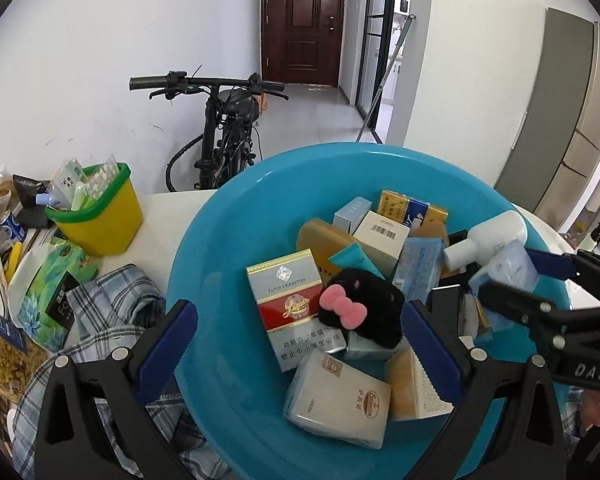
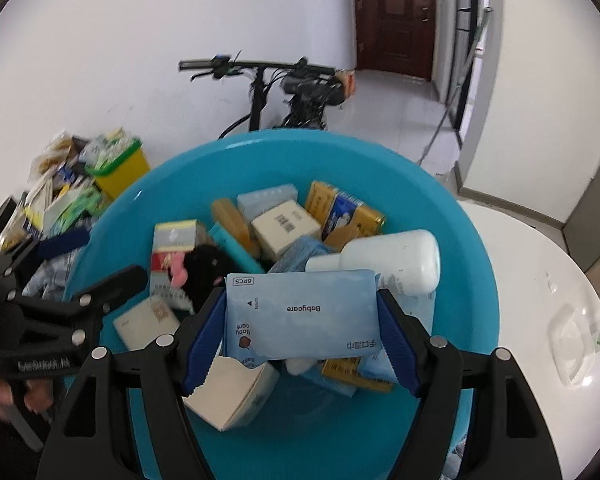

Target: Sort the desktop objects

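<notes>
A blue basin (image 1: 220, 280) (image 2: 472, 280) holds a pile of small items: cigarette packs (image 1: 292, 300), boxes, a white bottle (image 1: 488, 240) (image 2: 396, 260) and a black plush with a pink bow (image 1: 364, 304) (image 2: 204, 272). My right gripper (image 2: 302, 316) is shut on a light blue Babycare wipes pack (image 2: 300, 312), held over the basin; it also shows in the left wrist view (image 1: 508, 272). My left gripper (image 1: 300, 344) is open and empty over the basin's near left side, above the cigarette packs.
A yellow bin with a green rim (image 1: 96, 216) (image 2: 120, 168) holds sachets at the left. Snack bags (image 1: 40, 288) and a plaid cloth (image 1: 108, 320) lie left of the basin. The white table (image 2: 540, 280) extends to the right. A bicycle (image 1: 224, 136) stands behind.
</notes>
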`<state>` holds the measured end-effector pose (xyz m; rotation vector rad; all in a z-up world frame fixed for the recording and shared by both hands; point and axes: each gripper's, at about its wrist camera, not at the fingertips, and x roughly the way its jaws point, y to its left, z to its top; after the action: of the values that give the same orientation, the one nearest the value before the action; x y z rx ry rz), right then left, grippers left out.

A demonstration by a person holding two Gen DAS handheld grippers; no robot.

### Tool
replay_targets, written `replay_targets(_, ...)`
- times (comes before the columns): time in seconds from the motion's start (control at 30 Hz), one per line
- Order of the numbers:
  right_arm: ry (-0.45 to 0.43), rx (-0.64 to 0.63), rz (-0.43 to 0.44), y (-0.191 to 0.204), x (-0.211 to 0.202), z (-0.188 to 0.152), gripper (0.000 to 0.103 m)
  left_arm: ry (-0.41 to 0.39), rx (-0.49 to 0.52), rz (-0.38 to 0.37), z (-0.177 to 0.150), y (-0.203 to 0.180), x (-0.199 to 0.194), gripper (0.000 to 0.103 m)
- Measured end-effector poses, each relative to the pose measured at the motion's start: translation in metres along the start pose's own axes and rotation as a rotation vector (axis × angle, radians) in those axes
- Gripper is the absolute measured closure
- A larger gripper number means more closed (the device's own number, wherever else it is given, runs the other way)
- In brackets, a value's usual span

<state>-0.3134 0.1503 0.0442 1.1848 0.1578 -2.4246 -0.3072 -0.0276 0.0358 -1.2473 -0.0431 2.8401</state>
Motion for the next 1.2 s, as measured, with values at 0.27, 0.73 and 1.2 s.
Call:
replay_targets(0.27,0.064,-0.014,0.032,0.003,0.013,-0.004,0.03,-0.003,-0.002,0.005,0.001,0.001,-0.001,0.0)
replay_targets(0.73,-0.001,-0.005,0.004,-0.005,-0.008,0.002,0.011,-0.032,0.003,0.001,0.002,0.0,-0.009,0.0)
replay_targets(1.2,-0.152,0.054,-0.069,-0.009,-0.043,0.004,0.011,-0.149,-0.017,0.005,0.0,-0.001,-0.042,0.0)
